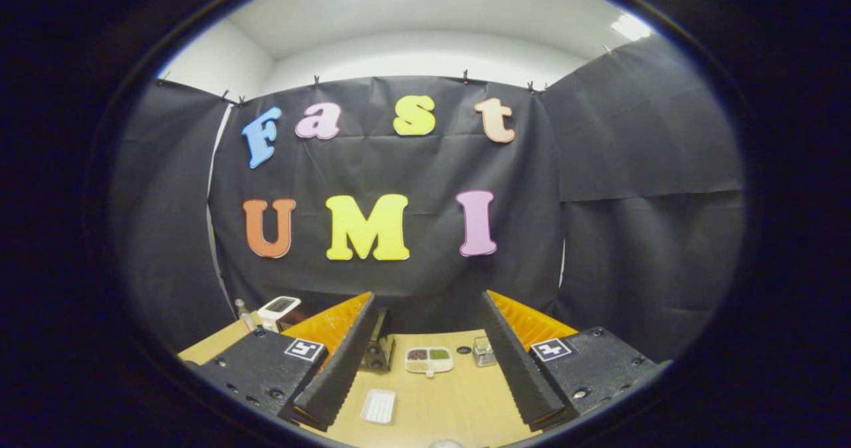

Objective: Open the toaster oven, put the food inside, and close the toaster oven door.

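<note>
My gripper (425, 315) is spread wide, the 2 fingers well apart with nothing between them but air and the table (432, 401) far below. I'm holding it high, looking across at the booth wall.

Oven (379, 348) sits on the table just beside my left finger, partly hidden behind it; dark box, 2 round knobs visible low on its face. Can't tell if the door is open or shut from here.

Food tray (429, 360): a white divided dish between the fingers, beyond them on the table, with dark, green and pale fillings in its compartments. Just beside it, toward my right finger, a small clear container (485, 351) and a small dark round thing (463, 350).

Nearer me, an empty white ribbed tray (378, 406) lies flat, close to the left finger.

Beyond the left finger, at the table's far corner: a white device (279, 310) with a dark panel, and a small bottle (243, 312) next to it.
</note>
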A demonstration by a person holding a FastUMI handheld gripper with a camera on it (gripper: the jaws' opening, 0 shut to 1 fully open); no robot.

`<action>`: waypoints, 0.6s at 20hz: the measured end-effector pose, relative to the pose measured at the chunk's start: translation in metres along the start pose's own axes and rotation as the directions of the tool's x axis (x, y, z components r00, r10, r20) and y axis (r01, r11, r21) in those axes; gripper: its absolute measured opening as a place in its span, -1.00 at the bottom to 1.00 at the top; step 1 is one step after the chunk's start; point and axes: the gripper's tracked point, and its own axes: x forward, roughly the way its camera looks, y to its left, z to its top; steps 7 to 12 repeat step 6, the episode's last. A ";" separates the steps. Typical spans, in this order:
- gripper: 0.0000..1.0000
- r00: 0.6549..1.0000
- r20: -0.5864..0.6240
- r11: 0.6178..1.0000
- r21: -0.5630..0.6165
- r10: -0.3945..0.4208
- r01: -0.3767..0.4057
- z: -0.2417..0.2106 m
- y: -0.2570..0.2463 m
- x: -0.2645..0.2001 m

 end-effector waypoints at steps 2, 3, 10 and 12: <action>0.96 1.000 -0.006 1.000 -0.006 -0.003 0.003 -0.002 -0.003 -0.001; 0.96 1.000 -0.008 1.000 -0.012 -0.003 0.002 -0.002 -0.003 -0.001; 0.96 1.000 -0.003 1.000 -0.022 0.000 0.000 0.000 -0.004 -0.003; 0.96 1.000 -0.003 1.000 -0.022 0.000 0.000 0.000 -0.004 -0.003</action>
